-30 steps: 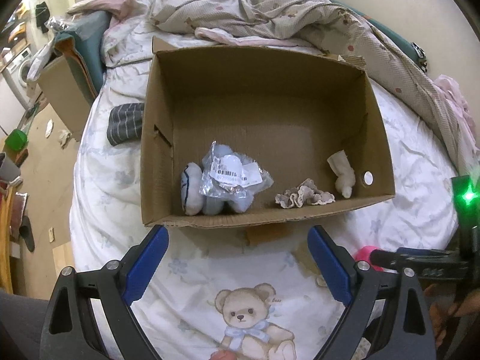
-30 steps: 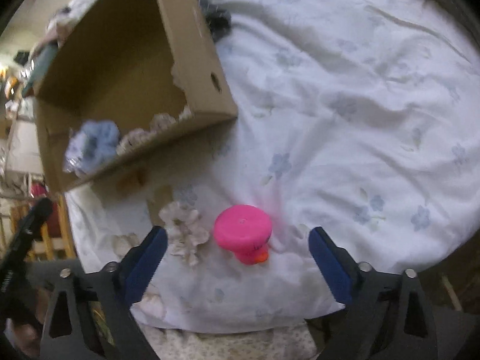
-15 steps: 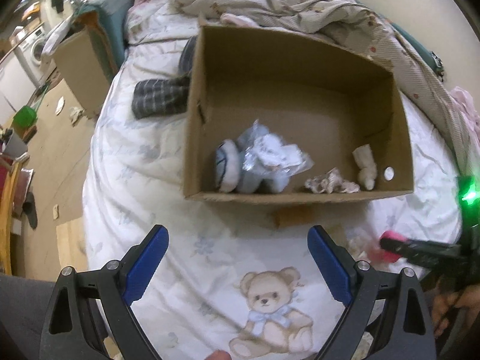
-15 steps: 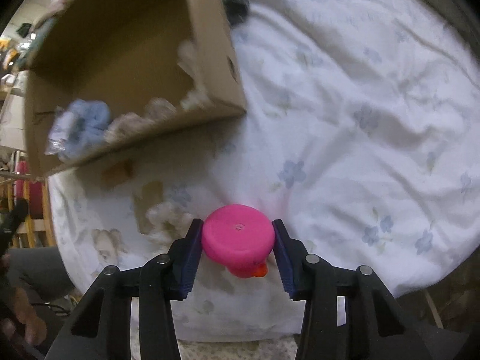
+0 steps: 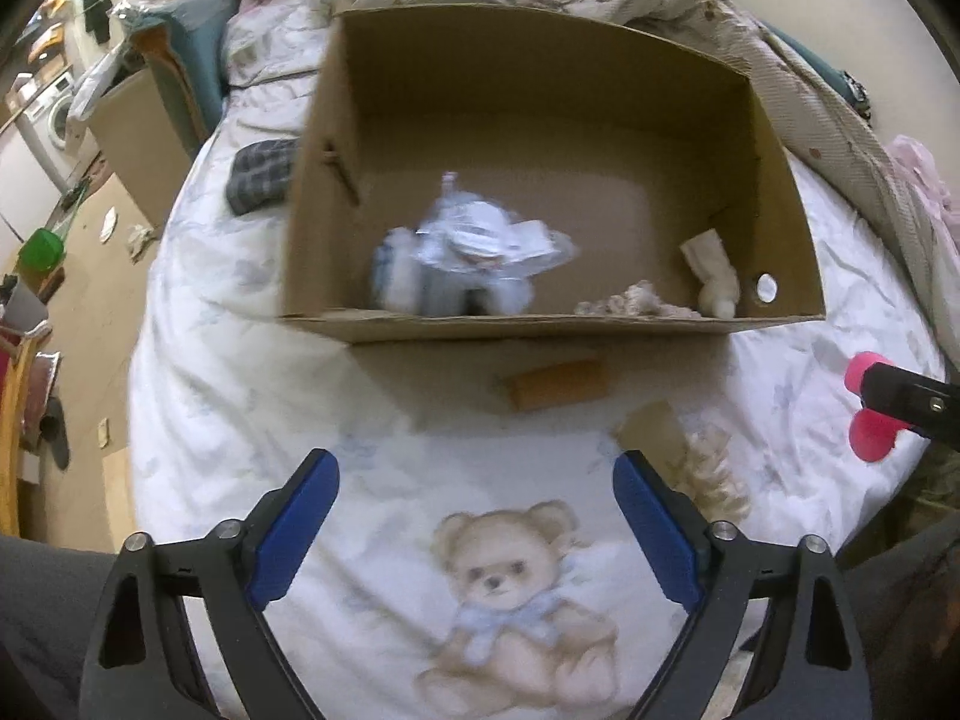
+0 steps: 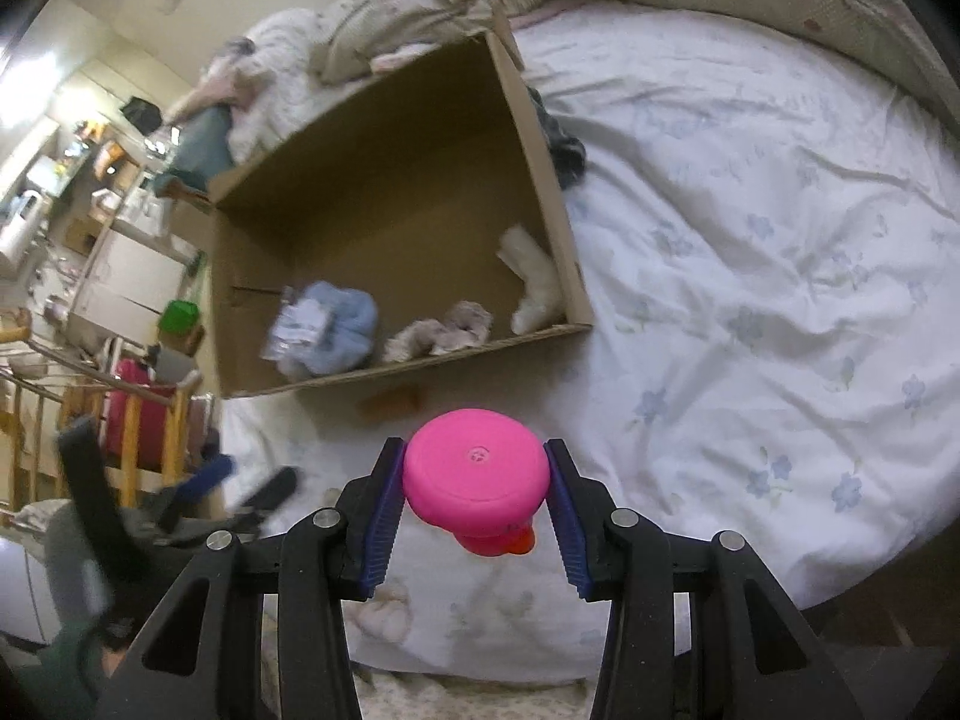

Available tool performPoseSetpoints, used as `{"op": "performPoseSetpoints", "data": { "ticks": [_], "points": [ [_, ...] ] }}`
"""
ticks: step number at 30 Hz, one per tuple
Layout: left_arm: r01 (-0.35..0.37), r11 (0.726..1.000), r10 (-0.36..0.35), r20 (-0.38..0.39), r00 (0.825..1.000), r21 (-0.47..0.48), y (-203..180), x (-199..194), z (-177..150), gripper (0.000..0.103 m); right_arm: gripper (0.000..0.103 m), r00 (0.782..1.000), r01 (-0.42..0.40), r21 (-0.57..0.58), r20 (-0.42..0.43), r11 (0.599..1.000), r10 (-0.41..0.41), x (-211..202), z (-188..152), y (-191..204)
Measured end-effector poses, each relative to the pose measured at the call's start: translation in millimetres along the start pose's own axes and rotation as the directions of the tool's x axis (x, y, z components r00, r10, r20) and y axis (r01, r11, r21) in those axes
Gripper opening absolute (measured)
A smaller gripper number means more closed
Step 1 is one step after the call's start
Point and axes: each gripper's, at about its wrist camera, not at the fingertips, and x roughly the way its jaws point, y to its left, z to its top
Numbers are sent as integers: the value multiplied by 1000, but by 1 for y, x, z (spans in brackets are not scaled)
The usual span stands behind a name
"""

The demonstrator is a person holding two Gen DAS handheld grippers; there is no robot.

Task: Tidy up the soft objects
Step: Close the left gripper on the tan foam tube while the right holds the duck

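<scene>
While the bed with its white flower-print sheet carries everything, the open brown cardboard box is the landmark. Nearer the camera than the box's front wall, the right tongs pinch a round pink soft toy, flat face toward the box, long axis across the pads. I judge carry-to-box is under way; next, lift over the wall and release. The left tongs hang spread, empty.

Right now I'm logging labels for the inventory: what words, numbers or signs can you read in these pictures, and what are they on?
None can be read.
White label on the plastic-wrapped blue toy in the cardboard box: print blurred, unreadable.
Pink toy in the right gripper: only a small moulded mark at its centre, no letters.
</scene>
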Motion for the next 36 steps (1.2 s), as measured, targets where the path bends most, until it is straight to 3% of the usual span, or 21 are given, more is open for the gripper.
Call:
{"op": "performPoseSetpoints", "data": {
  "ticks": [4,12,22,24,25,30,32,36],
  "points": [
    [-29,1000,29,69,997,-7,-17,22,-7,71,47,1000,1,-19,2,1000,-1,2,-4,5],
    [-16,1000,17,38,999,-13,-29,74,-1,69,47,1000,-9,26,-19,1000,10,4,-6,-14],
    [-7,999,8,45,999,-33,-30,90,20,69,47,999,-21,-1,-36,1000,21,8,-8,-7],
    [1,999,0,43,999,-46,-29,93,24,61,47,999,-20,3,-42,1000,20,10,-7,-7],
    [4,999,-3,35,999,-47,-28,96,26,51,47,999,-18,4,-45,1000,18,11,-7,-7],
    [37,998,-35,29,999,-49,-27,98,27,31,47,998,-6,-1,-57,1000,6,16,-8,-6],
    [71,996,-70,18,997,-45,-26,99,27,14,47,998,-3,-7,-62,1000,3,18,-8,-4],
    [95,995,-94,6,996,-41,-34,98,12,5,47,998,2,-15,-68,1000,-3,22,-8,-3]
  ]
}}
